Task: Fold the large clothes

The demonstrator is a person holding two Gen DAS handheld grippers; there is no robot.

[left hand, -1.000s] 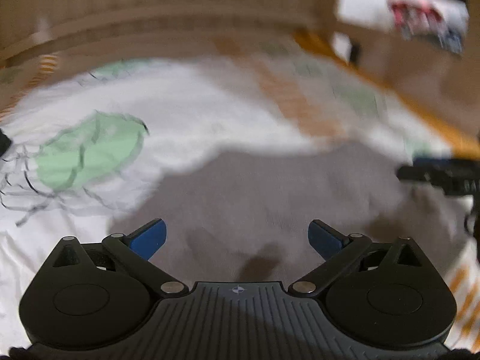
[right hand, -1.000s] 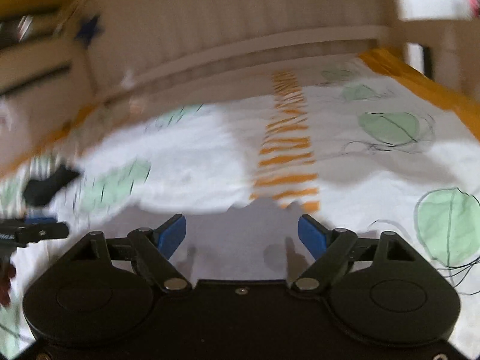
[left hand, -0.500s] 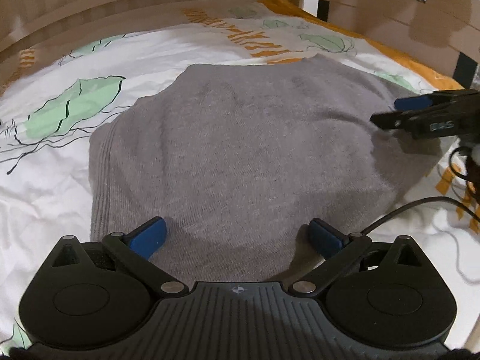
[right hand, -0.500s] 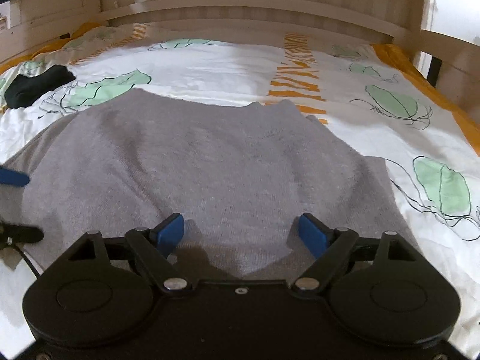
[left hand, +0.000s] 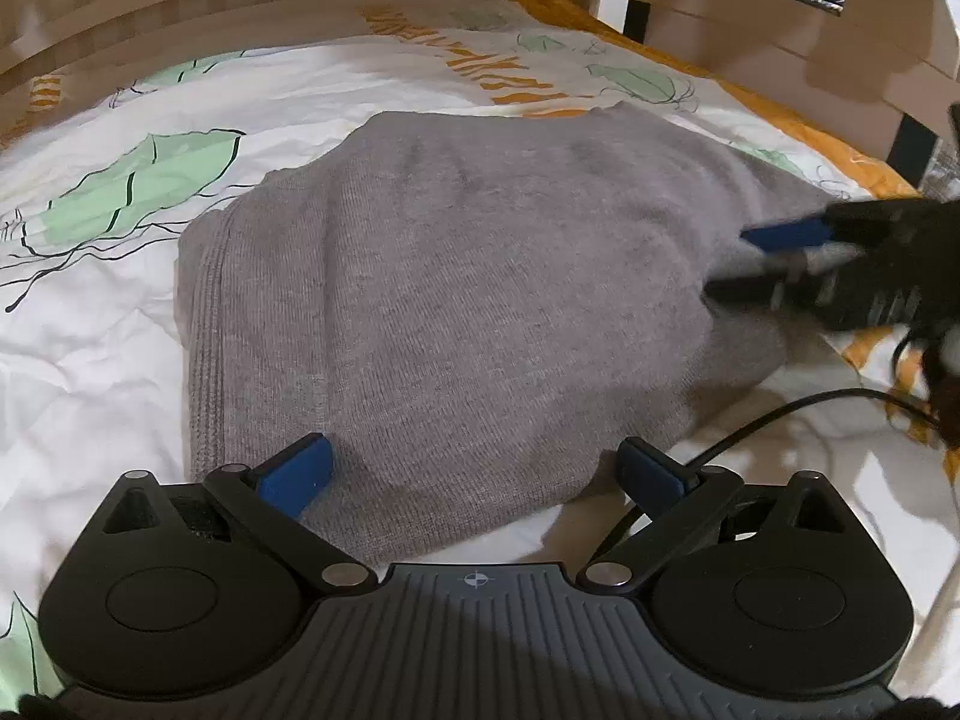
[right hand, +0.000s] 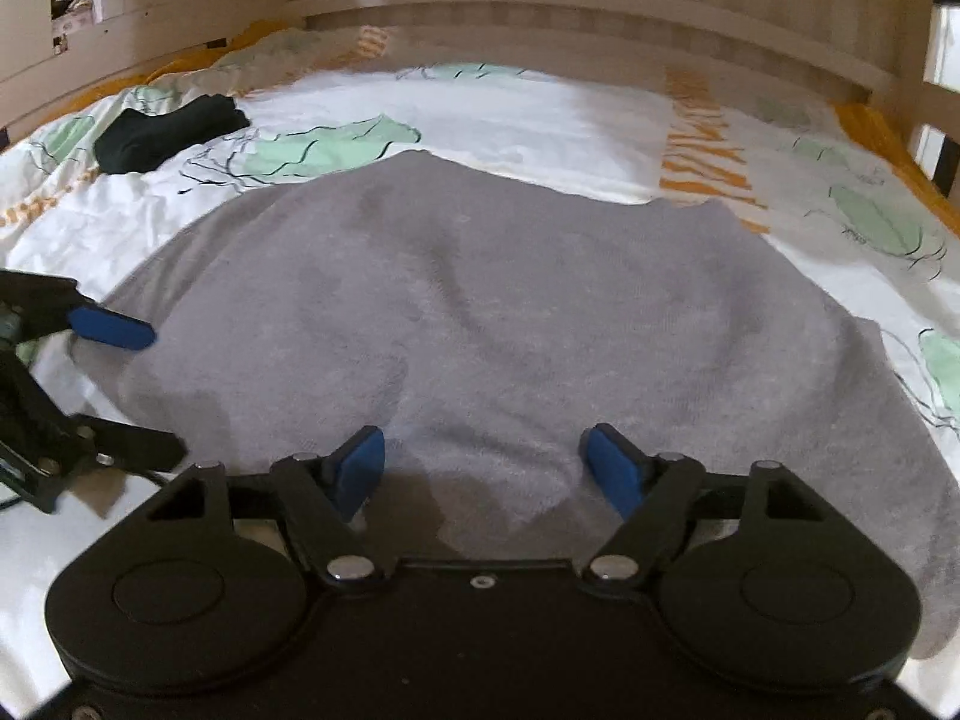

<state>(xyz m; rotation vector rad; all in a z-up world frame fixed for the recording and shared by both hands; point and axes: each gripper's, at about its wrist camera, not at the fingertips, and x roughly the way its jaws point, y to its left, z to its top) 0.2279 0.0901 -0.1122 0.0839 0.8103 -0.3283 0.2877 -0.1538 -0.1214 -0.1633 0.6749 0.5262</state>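
Both tongs have dropped closer to the grey sweater [left hand: 456,300] than a second ago, when it showed only as a blur low in each view; the right tongs [right hand: 486,468] have just been closing a little, with the sweater's near edge lying between the blue pads.

That sweater lies spread on the bed [left hand: 90,360], over a white sheet printed with green leaves and orange stripes. In the left wrist view its ribbed hem runs along the 9 o'clock side and its near edge curves towards 6 o'clock. The left tongs [left hand: 474,474] stand wide, their pads on either side of that near edge, not pressing it. The right tongs stand fairly wide too, cloth between the pads but no squeeze visible; in the left view they sit at 3 o'clock over the sweater's edge, blurred.

Bare sheet lies open at 9 and 12 o'clock of the sweater. A black cable [left hand: 780,414] trails at 4 o'clock. A dark folded garment [right hand: 168,132] lies well apart at 10 o'clock in the right view. Wooden bed rails [right hand: 600,30] close the far side.
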